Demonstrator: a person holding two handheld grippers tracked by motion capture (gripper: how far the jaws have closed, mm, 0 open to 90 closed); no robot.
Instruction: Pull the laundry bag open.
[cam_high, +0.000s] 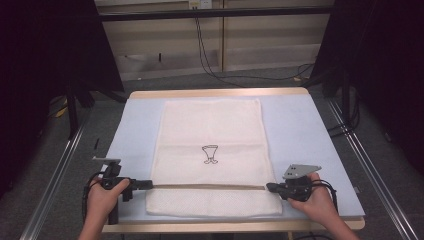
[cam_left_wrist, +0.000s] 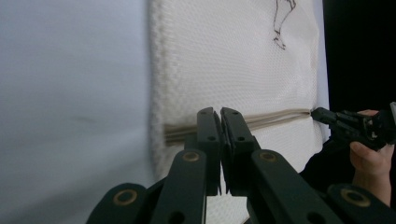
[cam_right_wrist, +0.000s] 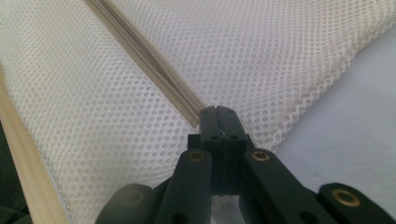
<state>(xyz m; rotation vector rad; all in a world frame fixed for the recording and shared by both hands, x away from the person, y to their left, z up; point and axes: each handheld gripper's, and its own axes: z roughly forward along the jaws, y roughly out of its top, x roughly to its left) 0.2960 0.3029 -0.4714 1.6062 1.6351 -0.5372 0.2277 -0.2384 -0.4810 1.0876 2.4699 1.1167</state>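
High view: a cream mesh laundry bag (cam_high: 212, 155) is seen laid flat on a pale blue mat (cam_high: 300, 130) that covers a wooden table (cam_high: 215, 93), with its long side running away from the person; a small dark line drawing (cam_high: 210, 153) is printed near its middle, and a beige band (cam_high: 210, 187) crosses it from side to side close to the near end. The left gripper (cam_high: 148, 185) is held by the left hand (cam_high: 104, 197) at the left end of that band, and the right gripper (cam_high: 270, 187) is held by the right hand (cam_high: 315, 200) at the right end, so that the bag lies between the two. Left gripper view: the two black jaws are seen pressed together in front of the band (cam_left_wrist: 275, 116) at the bag's (cam_left_wrist: 233, 60) left edge; whether fabric is pinched between them cannot be told, as the tips hide the contact. The right gripper (cam_left_wrist: 322, 115) is shown farther off at the band's other end. Right gripper view: the jaws are shown closed tight at the point where the band (cam_right_wrist: 144, 56) meets the bag's (cam_right_wrist: 261, 51) edge, and the band appears to be clamped there, though the pinch itself is covered by the tips. The blue mat (cam_right_wrist: 355, 135) is seen beside them, and the table's wooden edge (cam_right_wrist: 23, 163) at the left
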